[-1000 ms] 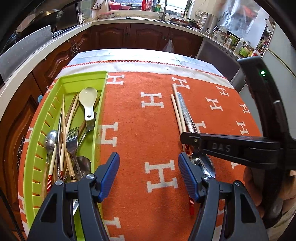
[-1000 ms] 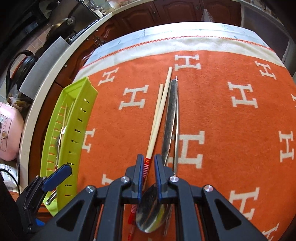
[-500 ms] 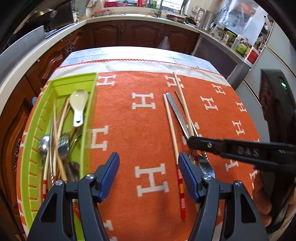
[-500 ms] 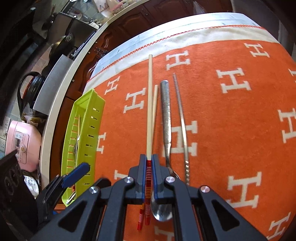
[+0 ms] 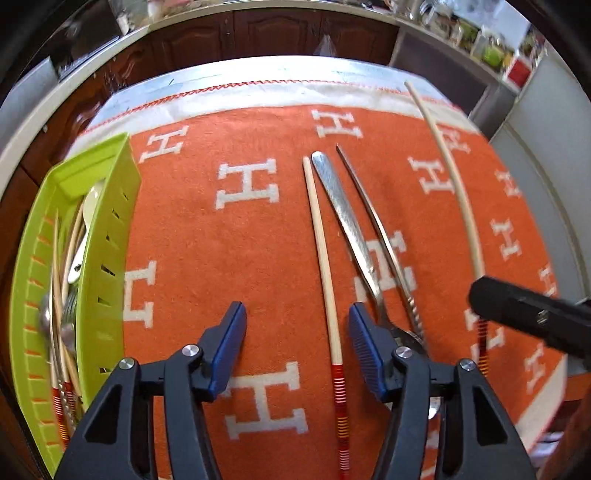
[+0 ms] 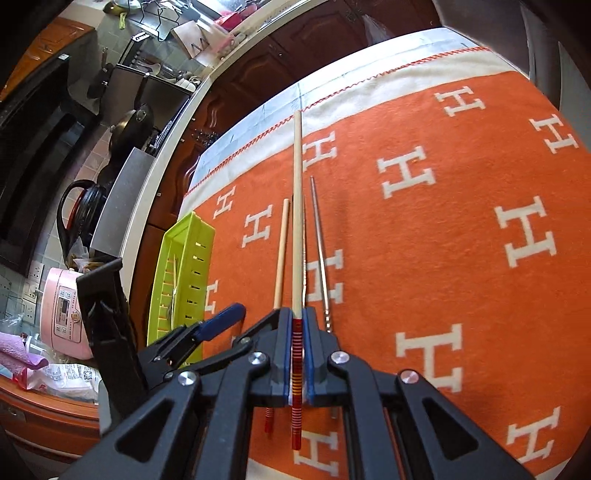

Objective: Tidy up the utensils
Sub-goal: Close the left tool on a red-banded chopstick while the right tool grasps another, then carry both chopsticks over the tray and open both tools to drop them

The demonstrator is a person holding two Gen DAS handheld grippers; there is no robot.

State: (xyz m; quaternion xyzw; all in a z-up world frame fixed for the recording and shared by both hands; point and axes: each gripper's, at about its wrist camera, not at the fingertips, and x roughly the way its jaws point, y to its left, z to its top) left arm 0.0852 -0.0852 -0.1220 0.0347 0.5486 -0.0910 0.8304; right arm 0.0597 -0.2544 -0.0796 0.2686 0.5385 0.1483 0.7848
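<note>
Chopstick clamped in the right gripper [image 6: 295, 334]; left gripper [image 5: 297, 345] half open and closing over a second one.

Right jaws are pinched tight on the red-banded end of a wooden chopstick [image 6: 297, 206], which juts forward over the orange blanket [image 6: 461, 258]. The left gripper's blue pads [image 5: 231, 343] straddle the other chopstick [image 5: 325, 266] lying flat on the blanket, not yet pressing it. Just right of that chopstick lie a metal spoon [image 5: 345, 218] and a thin metal chopstick [image 5: 376, 229], side by side. The green slotted tray [image 5: 107, 236] sits at the blanket's left edge, holding spoons, a fork and more chopsticks. The blanket, patterned with white H letters, covers a table; dark wood kitchen cabinets [image 5: 280, 33] and a countertop run behind, and a pink rice cooker [image 6: 64, 314] stands left of the tray.
</note>
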